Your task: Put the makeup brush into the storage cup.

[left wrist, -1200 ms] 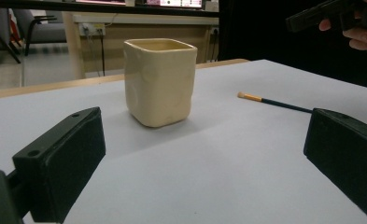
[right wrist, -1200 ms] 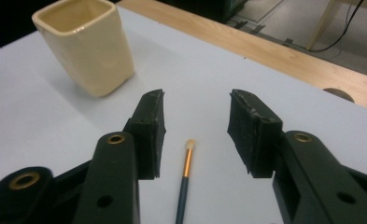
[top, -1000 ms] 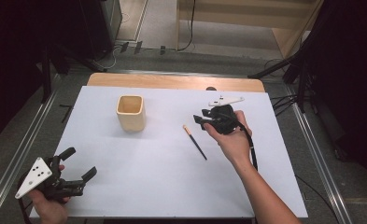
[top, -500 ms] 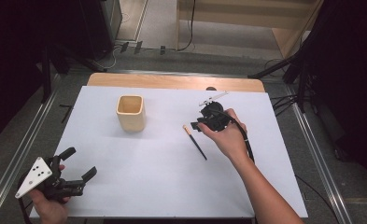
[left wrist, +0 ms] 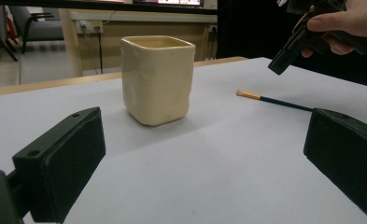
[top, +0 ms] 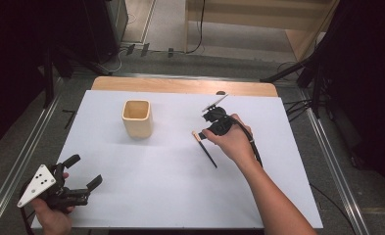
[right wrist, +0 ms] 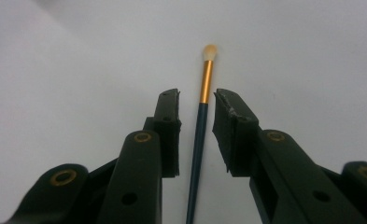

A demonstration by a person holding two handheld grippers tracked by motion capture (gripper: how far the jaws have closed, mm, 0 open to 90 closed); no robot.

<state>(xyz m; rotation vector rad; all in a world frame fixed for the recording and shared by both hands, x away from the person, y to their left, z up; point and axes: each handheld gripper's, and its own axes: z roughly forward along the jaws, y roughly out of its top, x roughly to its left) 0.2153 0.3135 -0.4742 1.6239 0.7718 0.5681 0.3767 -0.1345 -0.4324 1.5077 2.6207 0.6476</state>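
A thin dark brush (top: 207, 152) with a gold ferrule and pale tip lies on the white sheet, right of a cream square cup (top: 137, 117). My right gripper (top: 203, 134) hovers low over the brush's tip end. In the right gripper view the brush (right wrist: 200, 130) runs between the two pads with a small gap on each side. The jaws have just been closing, and the right gripper (right wrist: 197, 99) is open, touching nothing. My left gripper (top: 84, 172) rests open at the near left corner. From the left gripper view, the cup (left wrist: 158, 79) and brush (left wrist: 274, 101) lie ahead.
The white sheet (top: 156, 200) covers most of the wooden table (top: 180, 85). Metal rails run along both table sides. The other hand and right gripper (left wrist: 291, 51) hang at the top right of the left gripper view.
The right hand has moved left and slightly down toward the brush's tip end. The left gripper has stayed where it was.
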